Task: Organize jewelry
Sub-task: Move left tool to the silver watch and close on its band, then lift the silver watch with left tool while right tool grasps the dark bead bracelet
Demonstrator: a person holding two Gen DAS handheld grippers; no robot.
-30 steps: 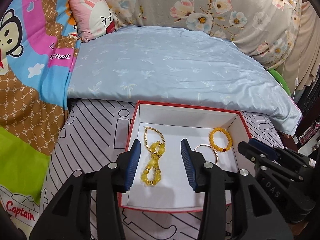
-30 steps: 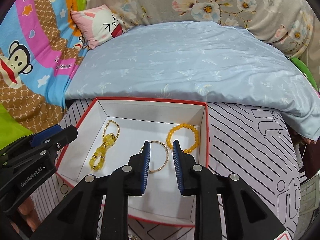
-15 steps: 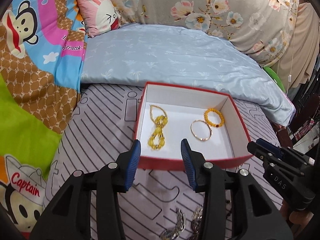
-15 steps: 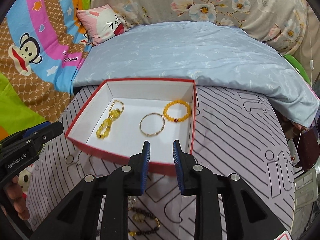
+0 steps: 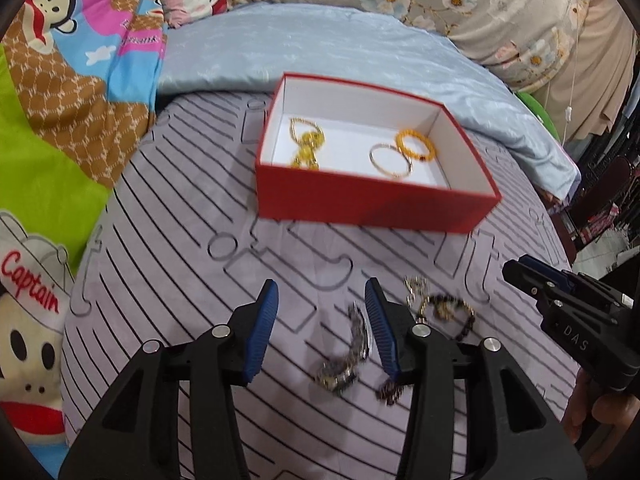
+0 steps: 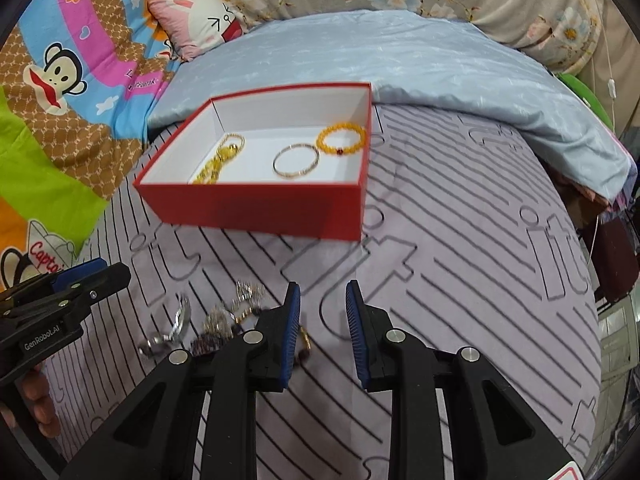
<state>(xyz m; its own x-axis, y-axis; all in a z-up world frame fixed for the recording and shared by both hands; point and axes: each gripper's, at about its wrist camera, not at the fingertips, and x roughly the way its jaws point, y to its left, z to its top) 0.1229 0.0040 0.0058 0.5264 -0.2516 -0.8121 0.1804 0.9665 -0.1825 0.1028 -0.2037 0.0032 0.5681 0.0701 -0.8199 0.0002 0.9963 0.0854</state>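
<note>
Both grippers are hovering over the striped lilac bedsheet [image 5: 168, 208], near side of the red box [image 5: 372, 204]. The left gripper [image 5: 320, 328] is holding its jaws spread wide, gripping nothing. The right gripper [image 6: 322, 330] is also standing apart-jawed and empty. Inside the box are lying a yellow bead chain [image 6: 218, 160], a thin gold bangle [image 6: 296, 160] and an orange bead bracelet [image 6: 341, 140]. Loose jewelry, blurred, is lying on the sheet: a metal watch [image 5: 350, 354] and a dark bead bracelet [image 5: 452, 312].
</note>
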